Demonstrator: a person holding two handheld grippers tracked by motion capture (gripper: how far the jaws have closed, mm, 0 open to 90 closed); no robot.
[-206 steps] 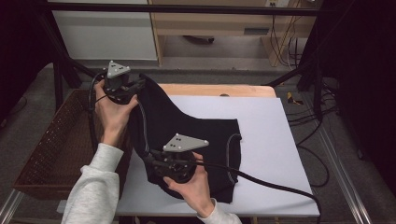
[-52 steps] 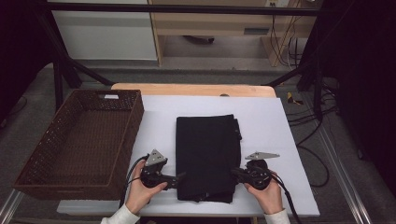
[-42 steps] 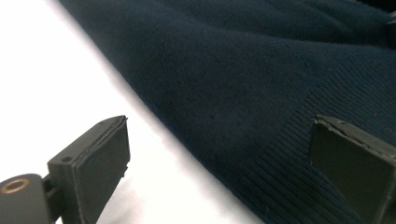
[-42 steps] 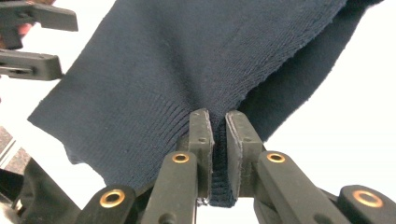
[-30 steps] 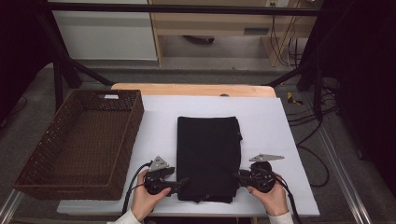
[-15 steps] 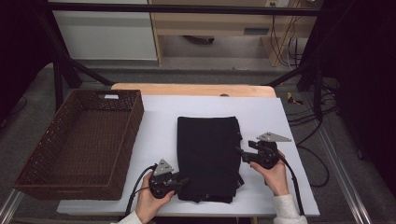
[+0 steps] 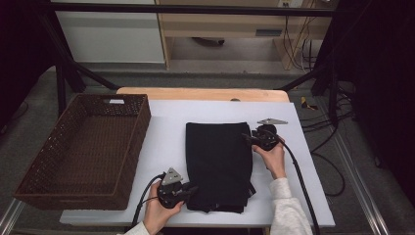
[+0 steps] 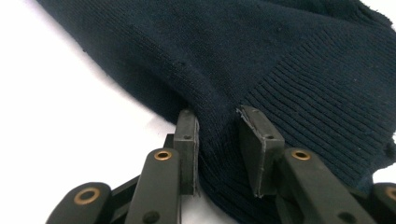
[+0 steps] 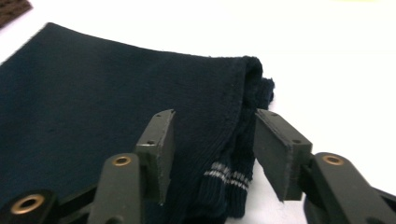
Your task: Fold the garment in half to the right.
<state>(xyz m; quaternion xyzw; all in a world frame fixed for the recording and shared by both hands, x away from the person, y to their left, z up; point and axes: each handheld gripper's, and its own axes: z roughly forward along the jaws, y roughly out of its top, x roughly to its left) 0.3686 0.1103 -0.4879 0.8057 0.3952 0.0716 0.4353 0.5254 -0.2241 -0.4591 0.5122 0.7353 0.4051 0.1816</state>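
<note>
Your sweater (image 7: 218,164) lies folded on the white table (image 7: 166,132), a dark rectangle whose long axis runs near to far, with the basket (image 7: 83,147) well off to its left. That axis is what the coming move turns on: your two hands sit at opposite corners of it, so whatever you do next, a fold or a lift, has to travel along or across that line.

Your left gripper (image 7: 188,189) is at the near left corner, pointing right into the hem. In the left gripper view its jaws have just been closing, and the ribbed edge of the sweater (image 8: 261,70) is bunched between the pads (image 8: 188,140); the cloth puckers there, so I judge it pinched, a narrow grip on the knit.

Your right gripper (image 7: 249,138) is at the far right corner, pointing left at the fold. In the right gripper view the jaws have been closing too, but they stand apart: the folded edge and a striped cuff (image 9: 226,175) lie between them, with a gap on each side of the cloth. Nothing is clamped there yet.

So the sweater lies to the right of your left tool and to the left of your right tool. The left hand has its corner; the right one needs to close before both ends can move together
</note>
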